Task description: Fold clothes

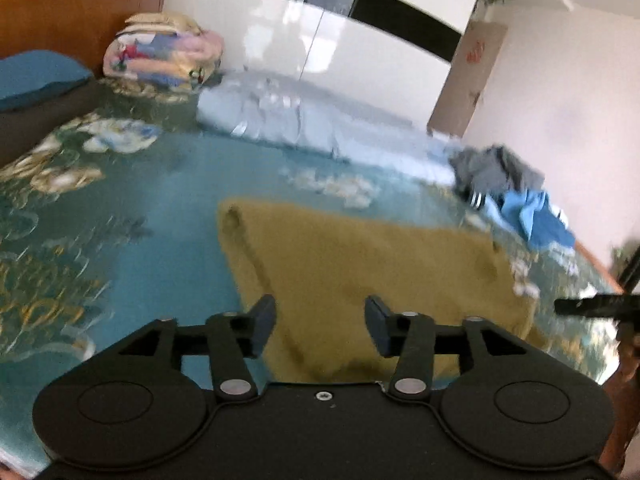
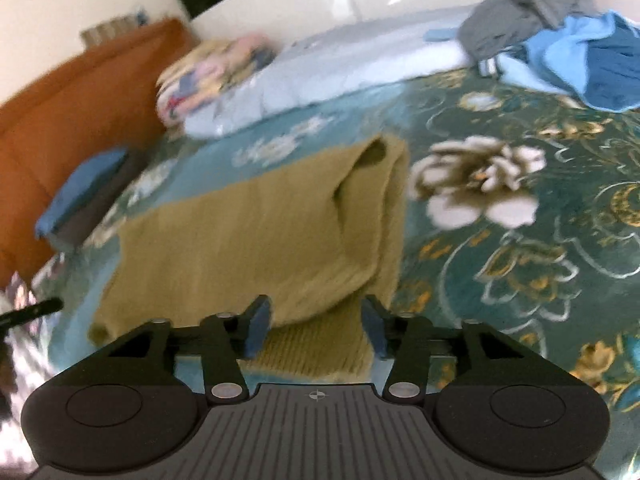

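A mustard-yellow knit garment (image 1: 360, 268) lies partly folded on the bed, with one side turned over the body; it also shows in the right wrist view (image 2: 248, 236). My left gripper (image 1: 320, 326) is open and empty, hovering over the garment's near edge. My right gripper (image 2: 316, 328) is open and empty above the garment's ribbed hem (image 2: 320, 354). The tip of the right gripper (image 1: 592, 306) shows at the right edge of the left wrist view.
The bed has a teal floral cover (image 2: 520, 240). A heap of grey and blue clothes (image 1: 516, 196) lies at its far side, next to a pale blue duvet (image 1: 304, 120) and a floral folded quilt (image 1: 160, 52). A blue pillow (image 1: 36, 76) sits by the orange headboard (image 2: 60, 112).
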### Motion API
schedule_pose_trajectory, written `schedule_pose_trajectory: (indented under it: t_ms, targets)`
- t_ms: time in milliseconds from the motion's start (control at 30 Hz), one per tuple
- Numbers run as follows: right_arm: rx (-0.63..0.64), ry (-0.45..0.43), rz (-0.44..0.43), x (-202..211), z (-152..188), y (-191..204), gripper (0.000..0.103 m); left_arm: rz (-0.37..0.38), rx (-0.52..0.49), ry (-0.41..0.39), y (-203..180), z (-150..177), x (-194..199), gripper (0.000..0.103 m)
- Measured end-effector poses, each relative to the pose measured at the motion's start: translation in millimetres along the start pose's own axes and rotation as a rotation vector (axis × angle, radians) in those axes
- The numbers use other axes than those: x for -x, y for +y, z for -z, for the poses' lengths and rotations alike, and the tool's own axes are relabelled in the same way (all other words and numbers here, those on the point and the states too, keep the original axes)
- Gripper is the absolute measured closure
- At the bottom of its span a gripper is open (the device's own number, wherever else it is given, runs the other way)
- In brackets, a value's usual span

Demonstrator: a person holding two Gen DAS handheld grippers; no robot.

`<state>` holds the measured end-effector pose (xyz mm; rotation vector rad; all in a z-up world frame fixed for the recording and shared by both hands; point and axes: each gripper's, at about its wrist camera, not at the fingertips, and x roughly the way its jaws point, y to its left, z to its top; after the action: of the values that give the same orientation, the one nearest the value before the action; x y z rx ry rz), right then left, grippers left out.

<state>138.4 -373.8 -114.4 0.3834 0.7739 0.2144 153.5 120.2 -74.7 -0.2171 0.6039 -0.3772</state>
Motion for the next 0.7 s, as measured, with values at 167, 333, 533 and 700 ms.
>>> schedule_pose_trajectory:
  t_ms: [167, 333, 533, 700]
  targets:
    - [-0.168, -0.009, 0.003, -36.0, -16.5, -22.3, 0.047, 0.046, 0.058, 0.025, -36.1, -11.2, -50.7, 0.055]
    - [-0.268, 0.019, 0.016, -61.0, -12.4, -43.4, 0.045, 0.051, 0.027, 0.132, -87.2, 3.8, -107.7, 0.056]
    - [-0.342, 0.028, -0.076, -70.7, -1.4, -56.8, 0.045, 0.073, 0.109, 0.217, -112.7, 13.6, -156.0, 0.075]
    - [-0.369, 0.031, -0.134, -74.9, 0.0, -61.7, 0.046, 0.059, 0.091, 0.247, -122.8, 15.3, -173.2, 0.095]
